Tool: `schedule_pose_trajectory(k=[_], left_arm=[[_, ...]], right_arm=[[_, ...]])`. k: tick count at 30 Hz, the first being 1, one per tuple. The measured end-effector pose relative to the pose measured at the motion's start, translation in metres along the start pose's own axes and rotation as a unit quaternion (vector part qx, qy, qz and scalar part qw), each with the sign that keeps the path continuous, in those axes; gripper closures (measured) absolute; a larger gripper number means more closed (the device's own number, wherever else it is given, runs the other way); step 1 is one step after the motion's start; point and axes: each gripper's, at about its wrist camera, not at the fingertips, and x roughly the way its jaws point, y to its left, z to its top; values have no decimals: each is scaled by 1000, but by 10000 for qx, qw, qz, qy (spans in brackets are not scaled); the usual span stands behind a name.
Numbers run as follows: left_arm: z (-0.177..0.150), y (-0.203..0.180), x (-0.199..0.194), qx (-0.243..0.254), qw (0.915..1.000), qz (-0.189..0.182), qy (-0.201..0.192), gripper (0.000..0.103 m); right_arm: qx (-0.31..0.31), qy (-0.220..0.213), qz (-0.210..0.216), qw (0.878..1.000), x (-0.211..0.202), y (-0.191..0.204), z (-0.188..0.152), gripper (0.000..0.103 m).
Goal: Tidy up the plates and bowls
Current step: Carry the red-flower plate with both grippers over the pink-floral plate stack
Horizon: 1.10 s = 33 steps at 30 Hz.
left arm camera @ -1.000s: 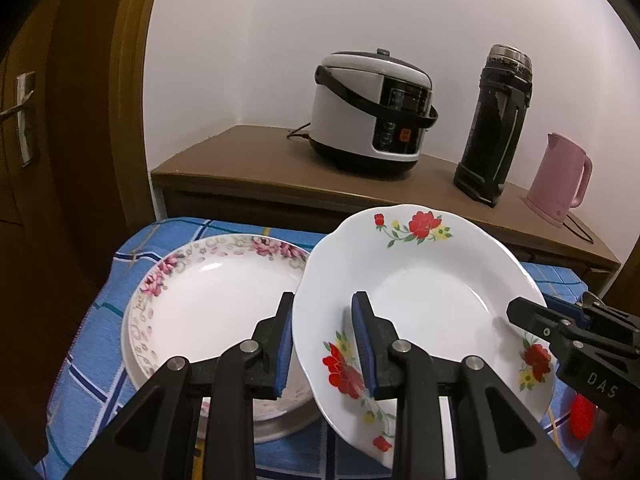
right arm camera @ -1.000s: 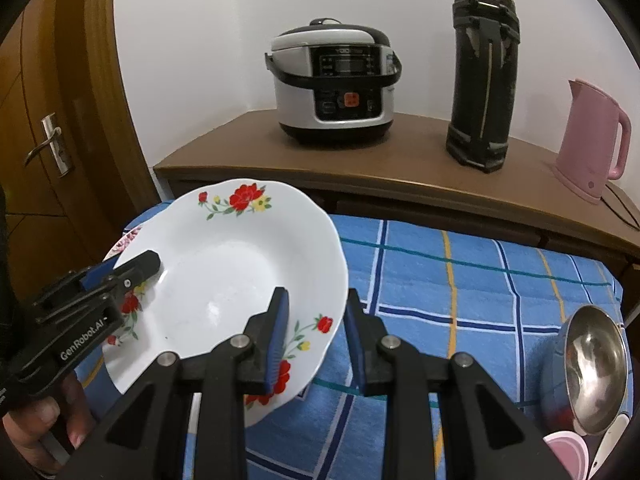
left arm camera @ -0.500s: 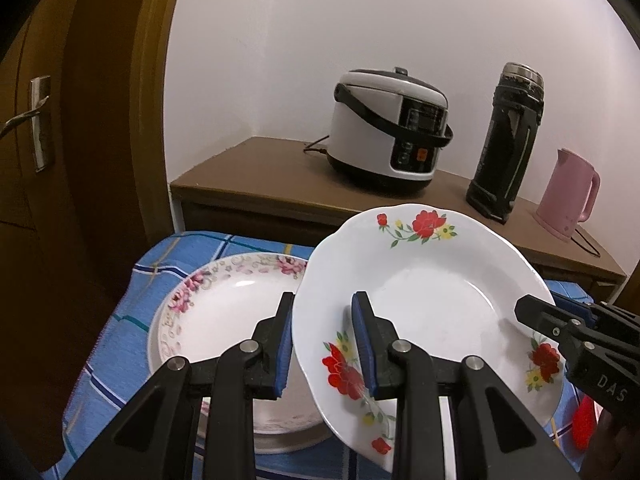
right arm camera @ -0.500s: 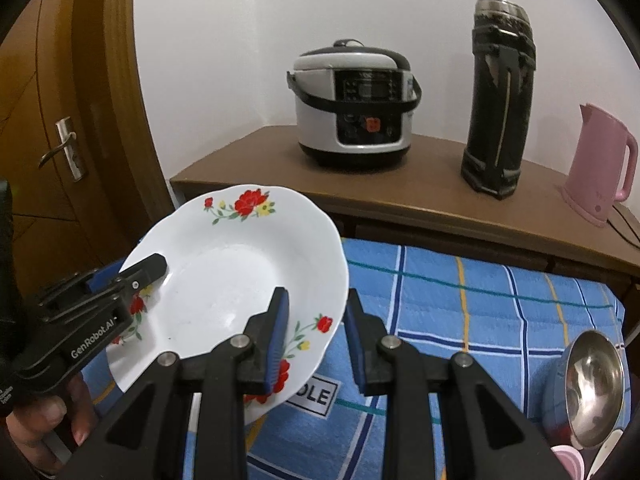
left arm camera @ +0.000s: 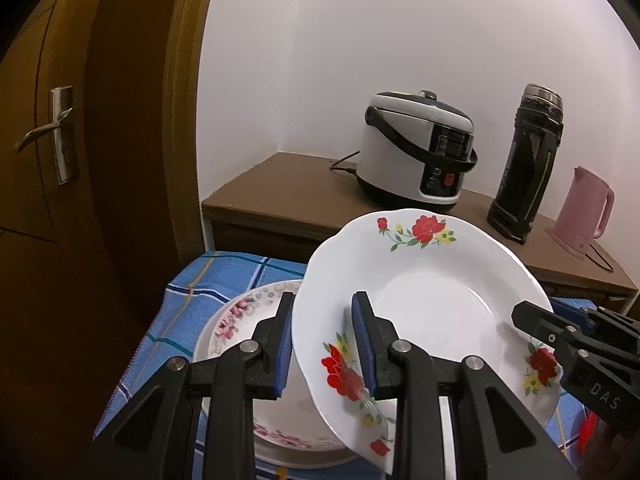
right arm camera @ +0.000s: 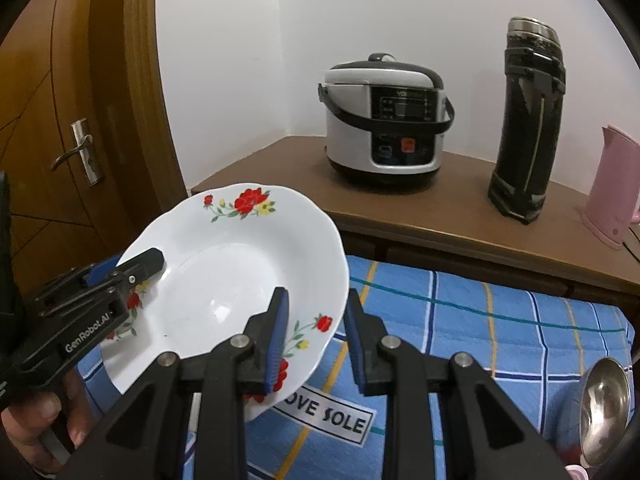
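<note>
While both grippers share one load, the white scalloped plate with red roses [left arm camera: 436, 304] hangs tilted in the air, at centre right of the left wrist view. Left gripper [left arm camera: 322, 344] straddles the plate's near left rim, one blue pad under, one over; the gap is narrow and the rim sits between the pads, so I judge it clamped on. Right gripper [right arm camera: 314, 340] stands astride the opposite rim, lower centre of the right wrist view. Its inner pad lies on the plate's face, but its outer pad shows a sliver of cloth between it and the rim: half closed, contact on one side only as far as I can see. I cannot tell whether it truly grips.

Lower left of the left wrist view: a pink-flowered white plate [left arm camera: 248, 312] lies flat on the blue checked tablecloth [left arm camera: 188, 300], seemingly atop a plainer dish. The held plate overlaps its right part from above, apart from it.

Key relation: the stack lies below and to the left of the held plate, on the left gripper's side, so that gripper is nearer. The plate's face tips toward the cameras; it likely needs levelling before lowering.

Steel bowl [right arm camera: 604, 408] at lower right of the right wrist view.
</note>
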Motion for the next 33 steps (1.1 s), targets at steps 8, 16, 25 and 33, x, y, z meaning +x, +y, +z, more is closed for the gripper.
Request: schedule_pose_trajectory(k=[8,16,25,33], left_arm=[[4,11,1,-58,9999,99,-38,72],[6,26,6,-123,9995,284,-40,72],[4,43,13,-241,9988,432,8,72],[2,50,16,-291,9982,519,27,72]], right_arm=[[-47,16,109,9999,13,6,2,75],[-156,25,206,9997,26,19,6,75],[-271,88,312,9991,44,33,10,75],[-315,84,375,9988,55,39,8,75]])
